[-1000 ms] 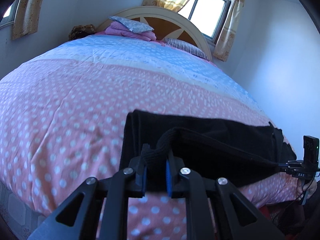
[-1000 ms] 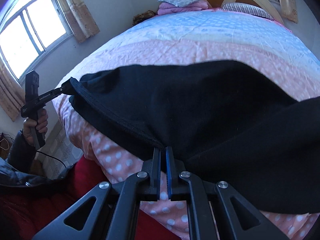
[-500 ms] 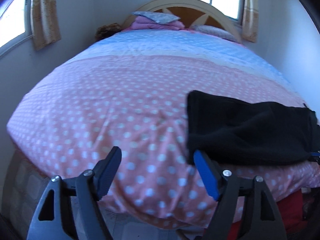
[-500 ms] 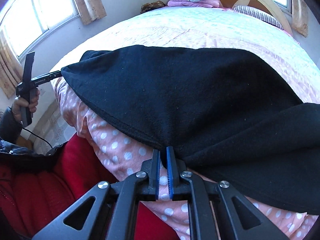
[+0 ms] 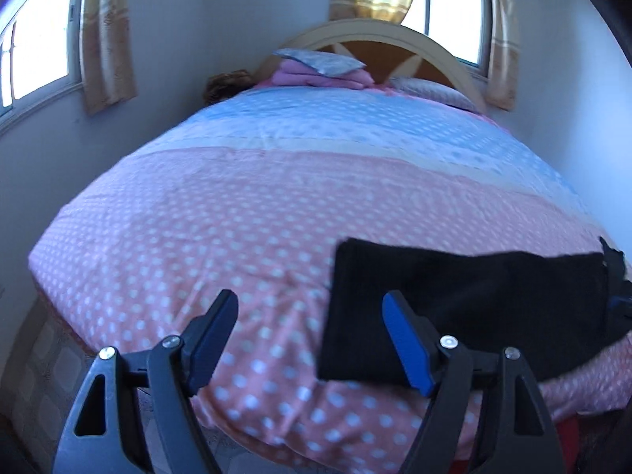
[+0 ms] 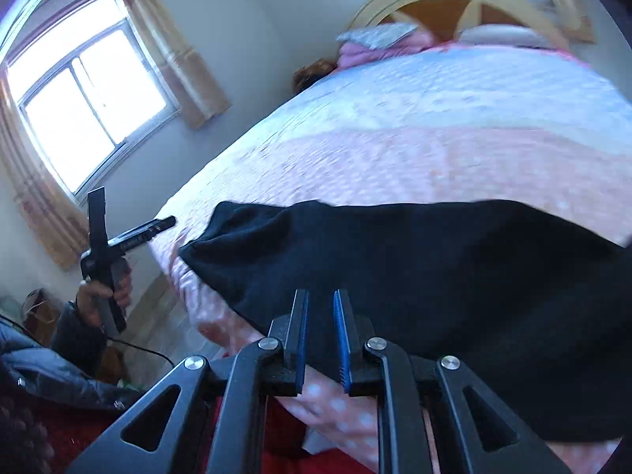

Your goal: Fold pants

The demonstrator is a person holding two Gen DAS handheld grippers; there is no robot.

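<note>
Lying folded near the foot edge of the bed (image 5: 237, 205), black pants (image 5: 474, 300), resting flat on the pink dotted cover. Left claw (image 5: 310, 339) spread wide, holding nothing, hovering just beside the left end of the pants. Right claw (image 6: 320, 335) parted by a narrow gap, gripping no cloth, low over the near edge of the pants (image 6: 434, 276). Seems a pause between two folds, with one fold laid down. Probably next: pinching one end with both claws and bringing it over the other end, keeping edges aligned.
</note>
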